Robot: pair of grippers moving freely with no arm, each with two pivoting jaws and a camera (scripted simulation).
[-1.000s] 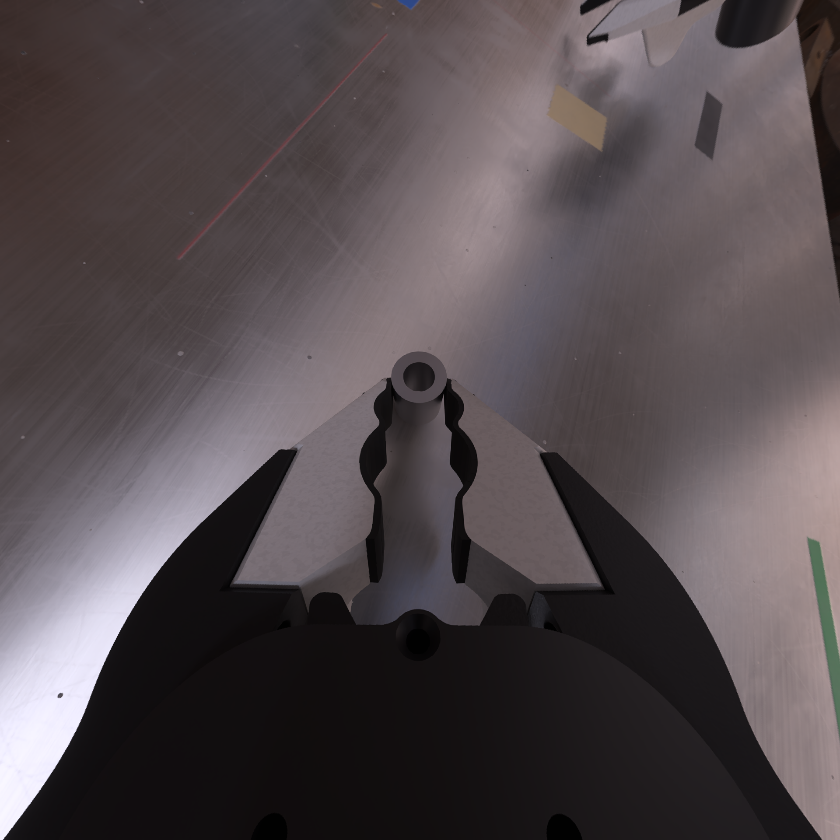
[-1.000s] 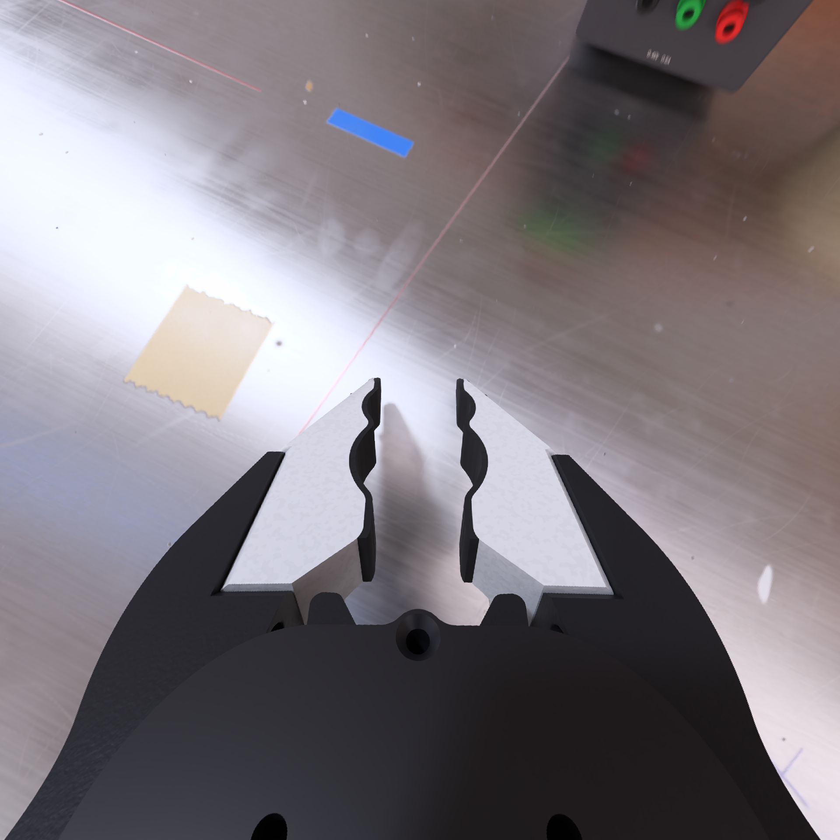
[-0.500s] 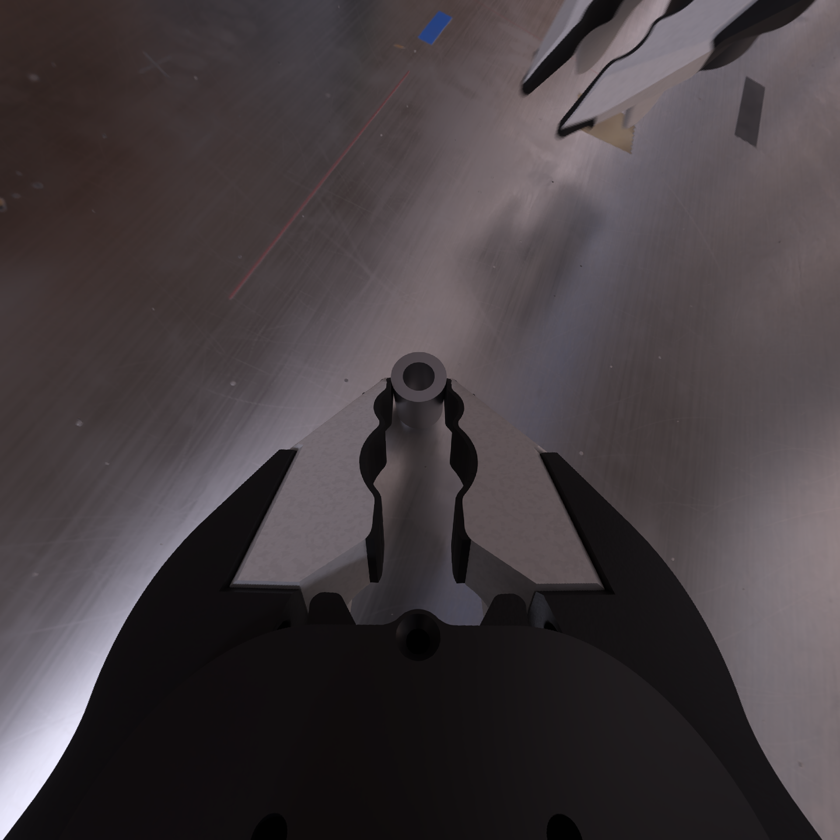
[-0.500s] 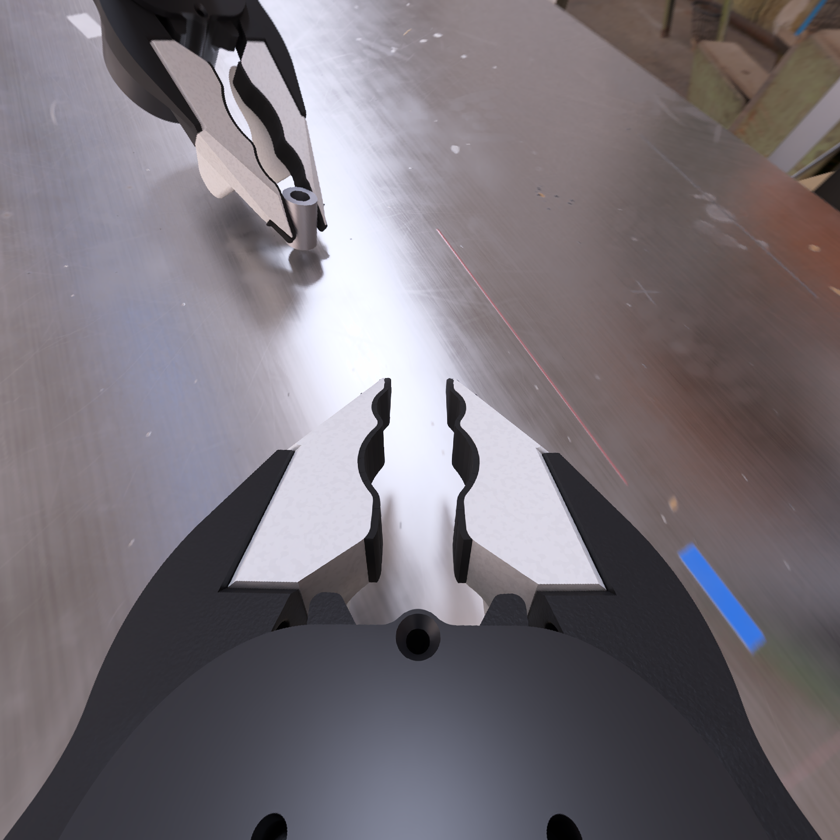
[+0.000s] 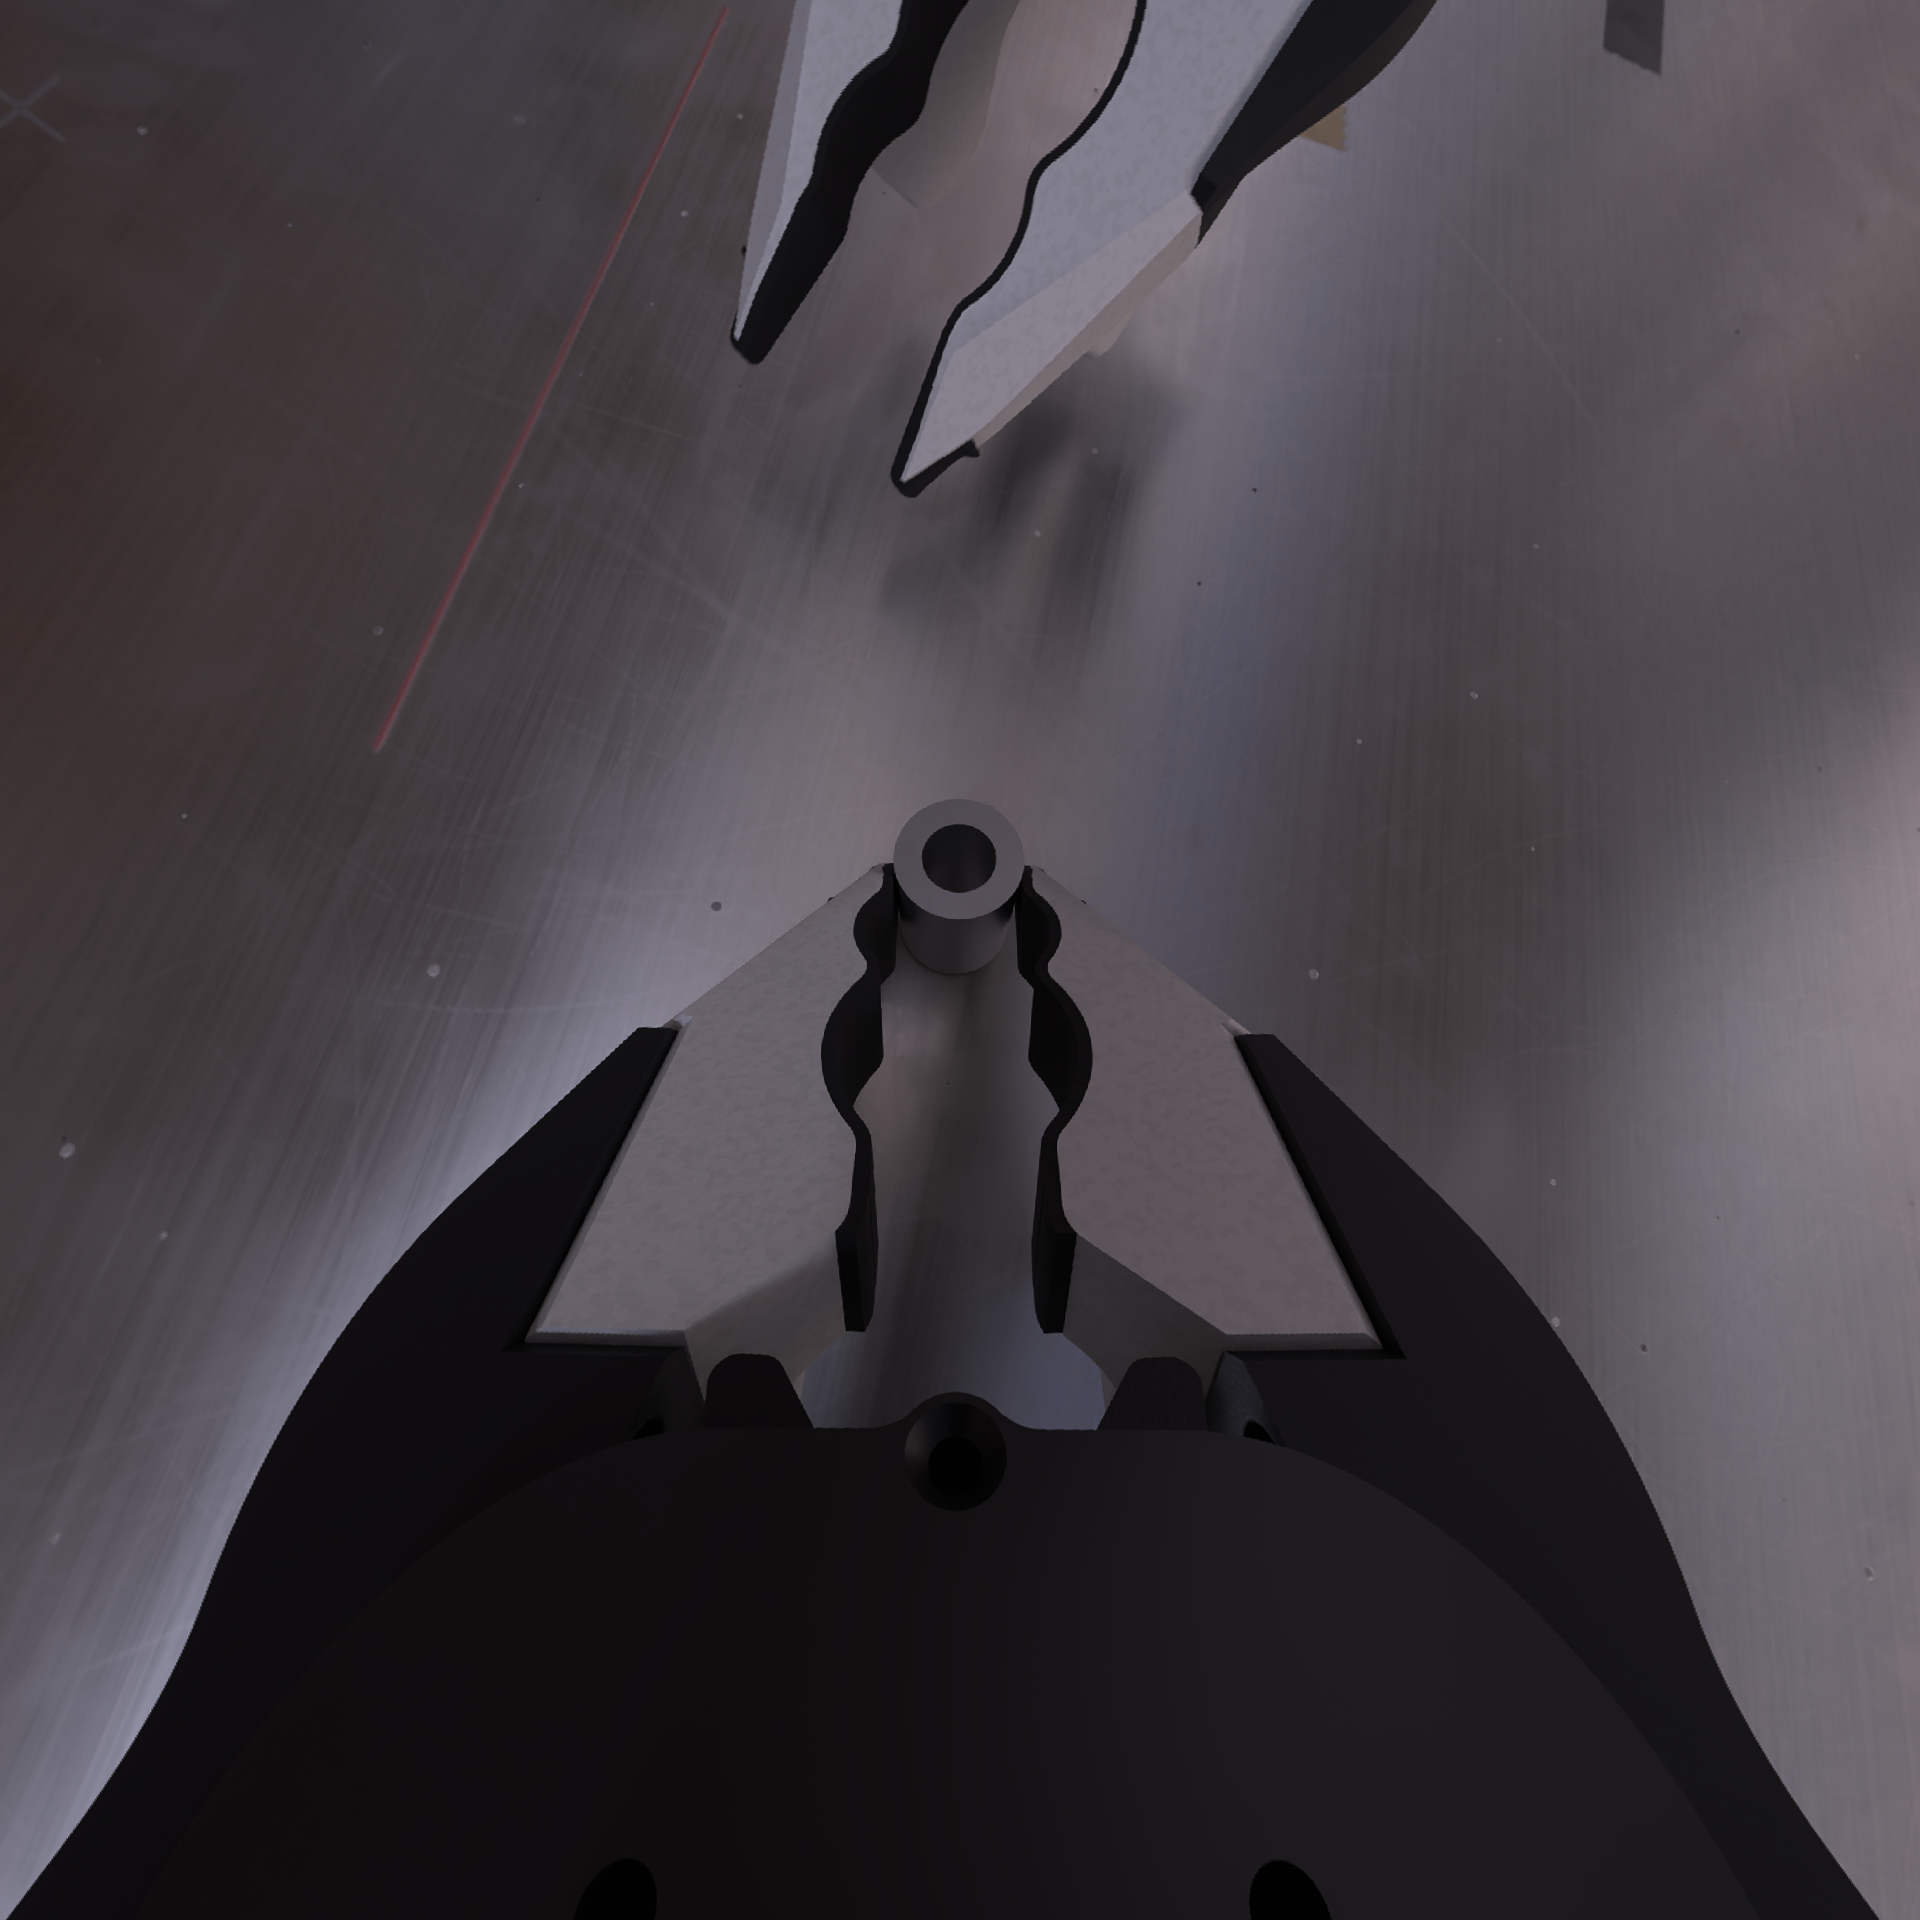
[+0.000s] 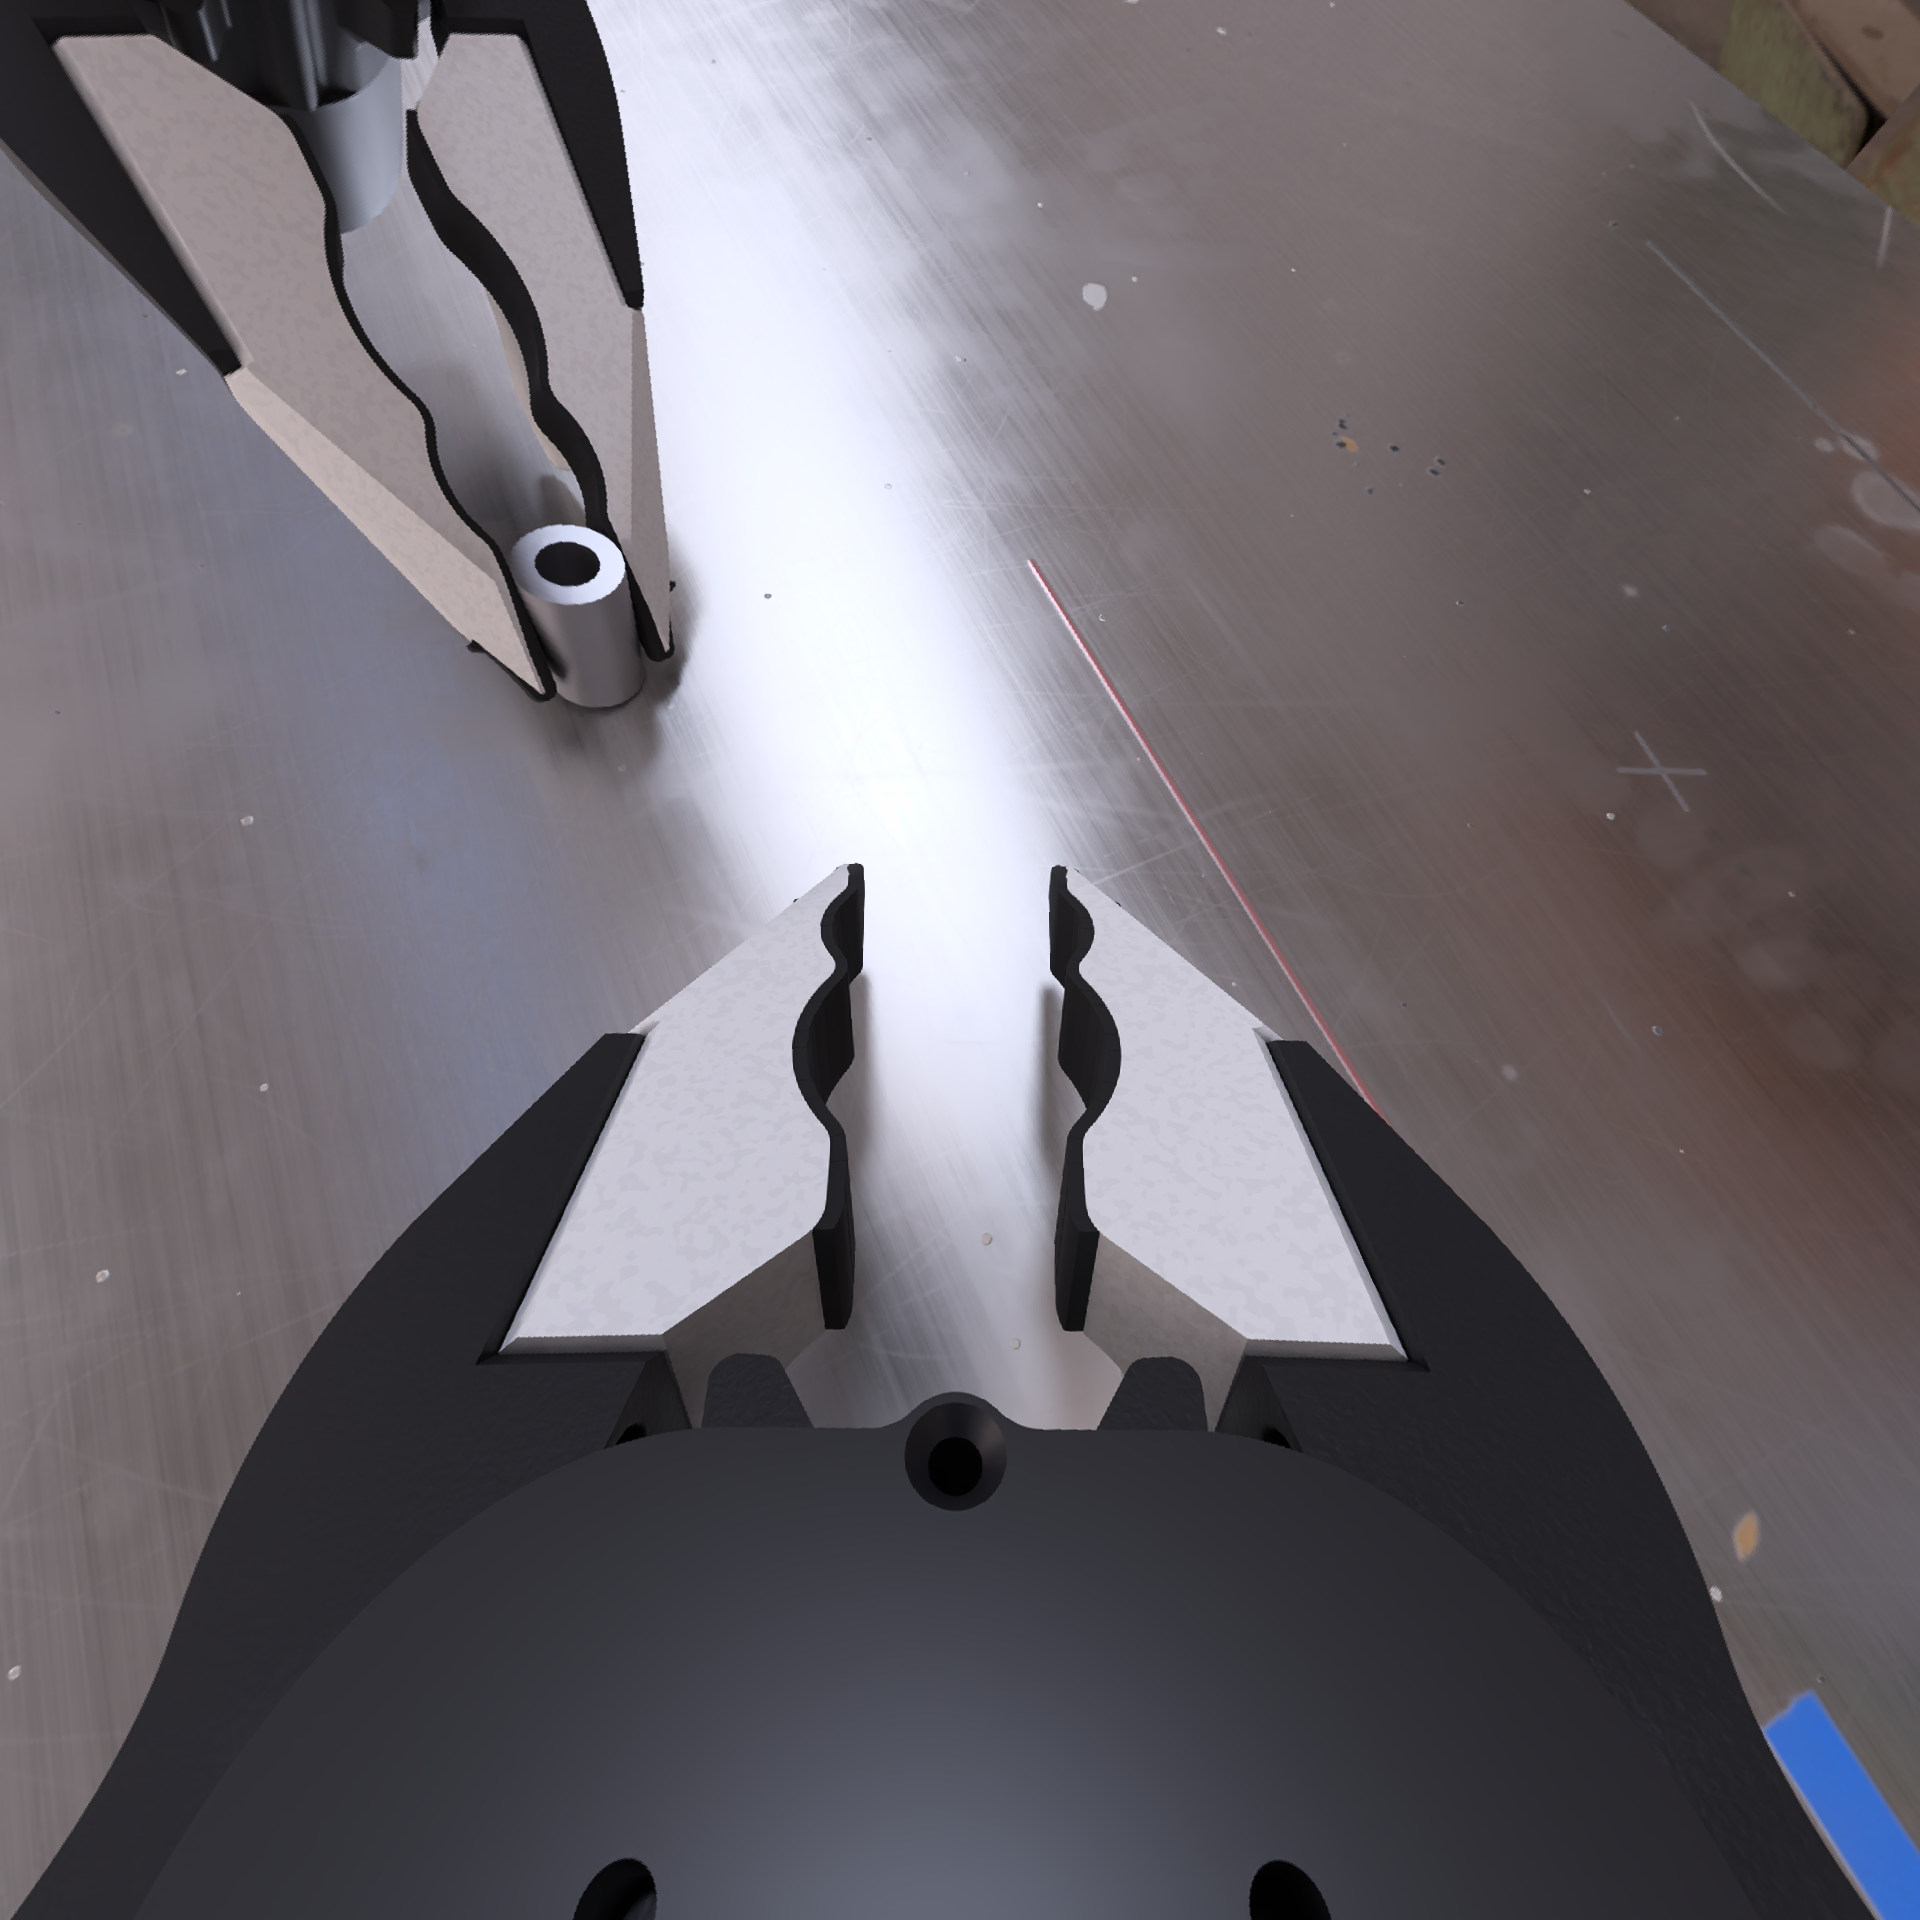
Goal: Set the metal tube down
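Note:
The metal tube is a short grey hollow cylinder standing upright between my left gripper's fingertips. My left gripper is shut on it. In the right wrist view the tube stands with its lower end on or just above the metal table, held by the left gripper at upper left. My right gripper is open and empty, low over the table, a short way from the tube. It also shows in the left wrist view, at the top, pointing toward the tube.
The brushed metal table carries a thin red line, a scratched cross mark and a blue tape strip at lower right. A dark tape piece lies at the top right of the left wrist view.
My right gripper has swung round and come much closer to the left gripper and the tube. The left gripper stays shut on the tube and looks lower over the table.

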